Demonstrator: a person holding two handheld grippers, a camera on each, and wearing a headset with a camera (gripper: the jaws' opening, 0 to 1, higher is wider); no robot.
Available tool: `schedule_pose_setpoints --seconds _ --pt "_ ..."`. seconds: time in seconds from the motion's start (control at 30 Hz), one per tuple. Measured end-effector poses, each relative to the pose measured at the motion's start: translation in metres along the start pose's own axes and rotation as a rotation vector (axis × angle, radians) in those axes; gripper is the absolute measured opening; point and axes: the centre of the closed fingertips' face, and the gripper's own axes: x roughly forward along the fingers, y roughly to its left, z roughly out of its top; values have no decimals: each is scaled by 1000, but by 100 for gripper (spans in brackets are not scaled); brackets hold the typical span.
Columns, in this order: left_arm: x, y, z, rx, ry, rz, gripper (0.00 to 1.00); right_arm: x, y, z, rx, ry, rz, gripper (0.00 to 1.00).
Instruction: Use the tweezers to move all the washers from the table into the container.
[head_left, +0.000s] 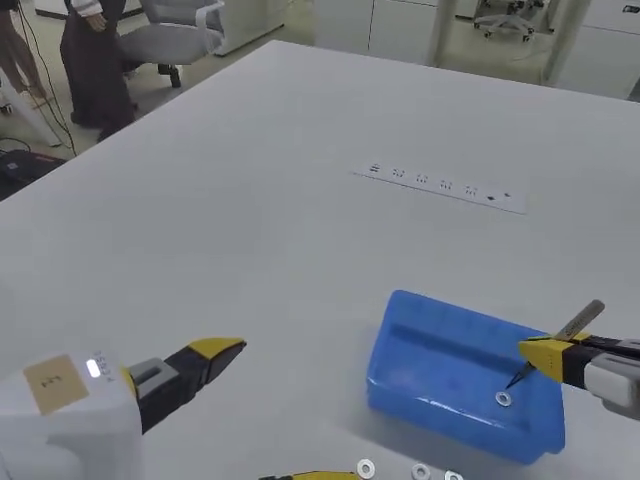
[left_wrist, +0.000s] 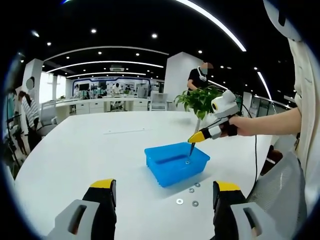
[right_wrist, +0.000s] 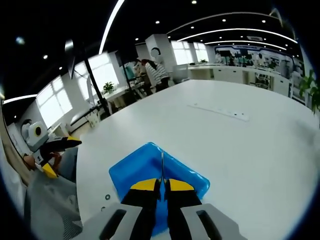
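The right tool (head_left: 535, 352) pinched the tweezers (head_left: 578, 322), tips near a washer (head_left: 503, 399) inside the container (head_left: 450, 415). The left tool (left_wrist: 165, 185) gaped wide, empty.

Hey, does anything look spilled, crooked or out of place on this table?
Nothing stands out. The blue container sits level, one washer is inside by the tip of the tweezers, and three washers lie on the table beside it, not yet moved.

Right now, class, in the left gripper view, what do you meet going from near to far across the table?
Loose washers → blue container → power strip → potted plant
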Motion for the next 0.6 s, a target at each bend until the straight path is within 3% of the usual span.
schedule_pose_setpoints --seconds 0.3,0.6 --pt "0 0 2 -4 -11 0 80 -12 21 15 -2 -49 21 3" --pt "-1 -1 2 1 -13 -6 80 -12 41 14 -19 -41 64 3"
